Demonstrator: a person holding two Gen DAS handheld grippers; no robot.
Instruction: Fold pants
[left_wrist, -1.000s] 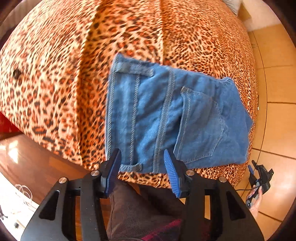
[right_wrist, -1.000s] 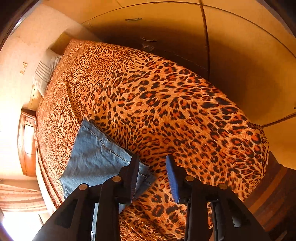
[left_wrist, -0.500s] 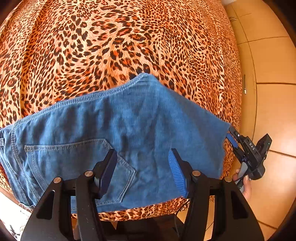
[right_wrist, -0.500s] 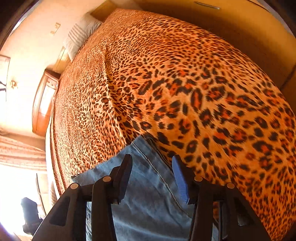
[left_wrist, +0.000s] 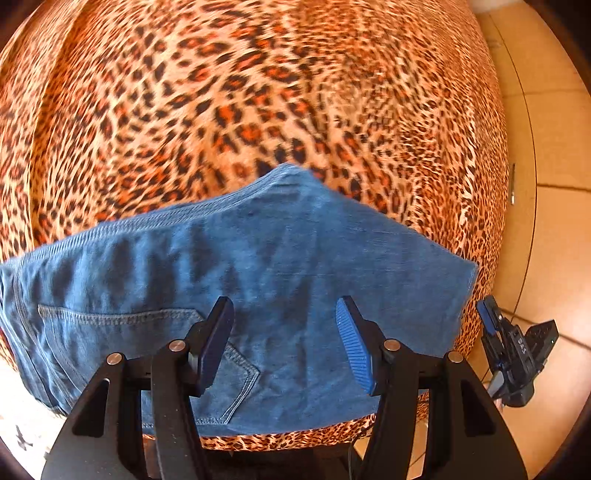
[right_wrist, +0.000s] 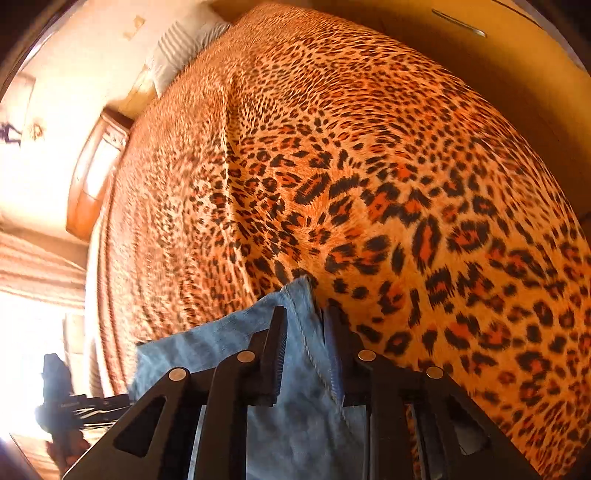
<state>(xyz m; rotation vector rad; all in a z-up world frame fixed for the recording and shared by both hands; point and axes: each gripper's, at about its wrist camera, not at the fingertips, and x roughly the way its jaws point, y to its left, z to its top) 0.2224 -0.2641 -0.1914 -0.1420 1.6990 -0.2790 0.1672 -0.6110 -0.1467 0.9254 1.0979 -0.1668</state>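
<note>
**Pants near the bed's edge, one corner between the right tongs**

Pants (left_wrist: 236, 295) lie as a folded blue denim block on the bed (left_wrist: 258, 92), at its near edge, which is the landmark here. One border of the pants sits almost at that edge, so a pull toward it could drag the whole block off the leopard cover.

The left tongs (left_wrist: 284, 339) hover over the pants with jaws spread wide, holding nothing; lowered carelessly, they could rumple the flat top layer around the back pocket (left_wrist: 147, 354).

The right tongs (right_wrist: 304, 343) straddle the pants' far corner with jaws drawn narrow; whether they pinch the cloth I cannot tell. A bite on only one layer would probably let the fold open on lifting.
</note>
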